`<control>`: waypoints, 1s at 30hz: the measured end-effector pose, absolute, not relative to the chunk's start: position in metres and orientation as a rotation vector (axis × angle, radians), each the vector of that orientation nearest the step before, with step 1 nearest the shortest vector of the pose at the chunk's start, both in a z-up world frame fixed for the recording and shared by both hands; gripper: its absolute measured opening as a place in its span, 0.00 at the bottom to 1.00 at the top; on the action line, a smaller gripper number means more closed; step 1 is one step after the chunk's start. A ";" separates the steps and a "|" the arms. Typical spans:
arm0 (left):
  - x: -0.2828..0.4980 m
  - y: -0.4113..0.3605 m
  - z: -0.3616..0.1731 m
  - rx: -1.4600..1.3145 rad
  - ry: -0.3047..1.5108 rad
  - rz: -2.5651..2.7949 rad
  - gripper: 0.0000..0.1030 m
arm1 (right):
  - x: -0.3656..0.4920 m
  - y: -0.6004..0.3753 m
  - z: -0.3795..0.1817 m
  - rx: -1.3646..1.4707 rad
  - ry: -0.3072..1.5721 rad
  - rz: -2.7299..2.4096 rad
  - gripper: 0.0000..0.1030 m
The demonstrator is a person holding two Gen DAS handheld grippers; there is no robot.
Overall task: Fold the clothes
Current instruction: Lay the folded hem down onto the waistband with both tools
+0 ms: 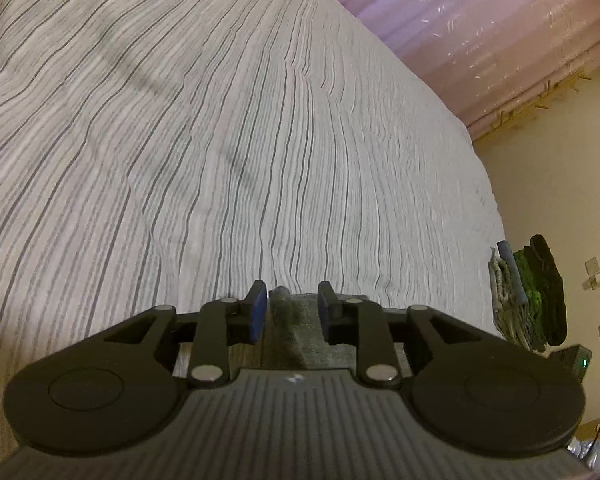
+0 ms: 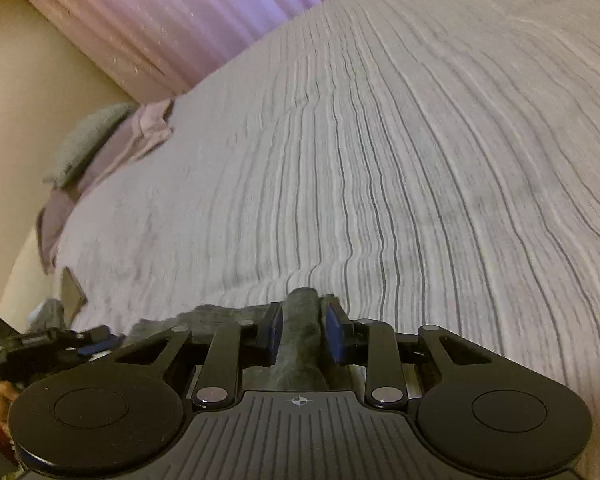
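The wide fabric bed cover [image 1: 220, 140] is pale grey-white with thin dark grey stripes. The folded curtain [image 1: 480, 20] is pink-lilac with pale flecks. The dark grey fuzzy cloth [image 2: 300, 344] is plain. The black plastic right gripper [image 2: 303, 330] has blue pads [image 2: 334, 336].

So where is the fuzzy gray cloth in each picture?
Left wrist view: the gray cloth sits bottom middle, between the left gripper and its fingers.
Right wrist view: the gray cloth is bottom middle, pinched in the right gripper.
Shared landmark: the striped bedspread, with the pink curtain behind it.
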State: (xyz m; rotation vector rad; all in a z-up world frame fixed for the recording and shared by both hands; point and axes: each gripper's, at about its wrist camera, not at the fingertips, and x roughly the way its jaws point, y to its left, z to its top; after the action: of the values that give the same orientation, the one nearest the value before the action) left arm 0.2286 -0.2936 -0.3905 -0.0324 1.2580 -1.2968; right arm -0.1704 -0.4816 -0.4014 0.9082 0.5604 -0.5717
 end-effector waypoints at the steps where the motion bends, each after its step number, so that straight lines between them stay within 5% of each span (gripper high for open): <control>1: 0.227 -0.294 -0.391 -0.026 1.260 -1.296 0.21 | -0.167 -0.483 -0.404 0.905 0.571 -0.571 0.28; 9: 0.229 -0.297 -0.391 -0.006 1.256 -1.333 0.14 | -0.160 -0.486 -0.416 0.893 0.604 -0.554 0.28; 10: 0.229 -0.296 -0.391 0.010 1.246 -1.343 0.02 | -0.160 -0.486 -0.416 0.887 0.608 -0.559 0.22; 11: 0.228 -0.297 -0.390 0.023 1.236 -1.349 0.00 | -0.159 -0.486 -0.415 0.881 0.609 -0.561 0.03; 28: 0.220 -0.298 -0.372 0.058 1.079 -1.394 0.00 | -0.172 -0.475 -0.393 0.837 0.550 -0.602 0.02; 30: 0.220 -0.297 -0.376 0.076 1.091 -1.382 0.00 | -0.169 -0.473 -0.396 0.835 0.579 -0.594 0.16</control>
State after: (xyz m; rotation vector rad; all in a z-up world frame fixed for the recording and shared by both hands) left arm 0.2196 -0.2969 -0.3756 0.0765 1.0909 -1.3818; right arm -0.1690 -0.4731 -0.3958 0.8352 0.5785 -0.5944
